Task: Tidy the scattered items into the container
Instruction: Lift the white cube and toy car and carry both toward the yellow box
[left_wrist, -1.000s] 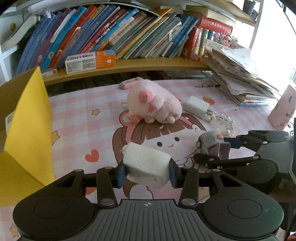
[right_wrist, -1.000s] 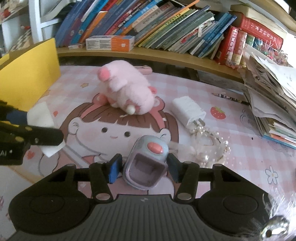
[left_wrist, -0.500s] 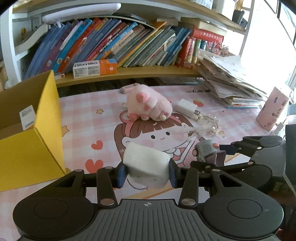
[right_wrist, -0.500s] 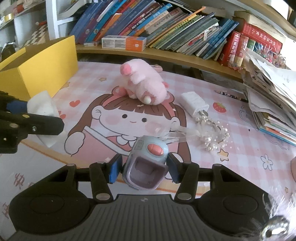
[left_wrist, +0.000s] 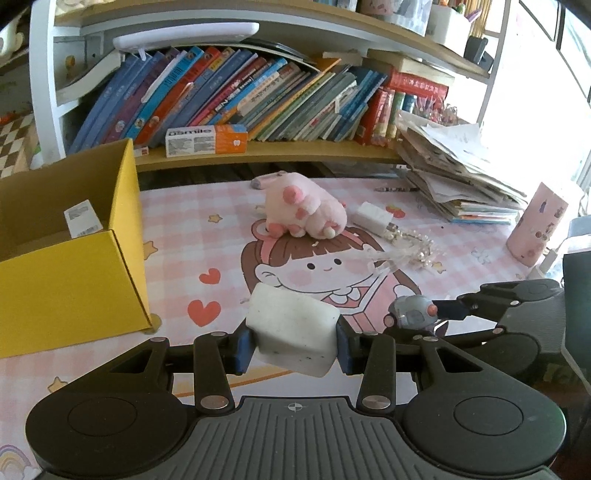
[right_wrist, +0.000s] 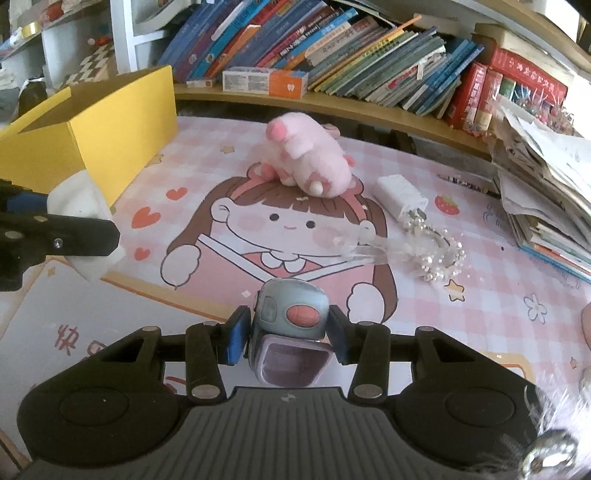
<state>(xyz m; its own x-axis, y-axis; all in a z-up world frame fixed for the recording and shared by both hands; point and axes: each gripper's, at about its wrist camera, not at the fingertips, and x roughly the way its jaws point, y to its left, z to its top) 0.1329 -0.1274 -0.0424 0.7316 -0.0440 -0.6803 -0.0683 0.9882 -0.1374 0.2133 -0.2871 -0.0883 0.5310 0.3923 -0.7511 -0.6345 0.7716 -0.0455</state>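
Both grippers have pulled back and up from the counter (left_wrist: 184, 236): the left gripper (left_wrist: 293, 341) fingers squeeze the white sponge (left_wrist: 291, 328) near the yellow box (left_wrist: 74, 288), and the right gripper (right_wrist: 285, 341) fingers pinch the little blue toy (right_wrist: 291, 314), so both can go in.

A child's study desk at home: bookshelf (left_wrist: 258, 99), cartoon mat (left_wrist: 314, 266).

left claw (left_wrist: 293, 341): closed on a load, raised | right claw (right_wrist: 284, 334): closed on a load, raised
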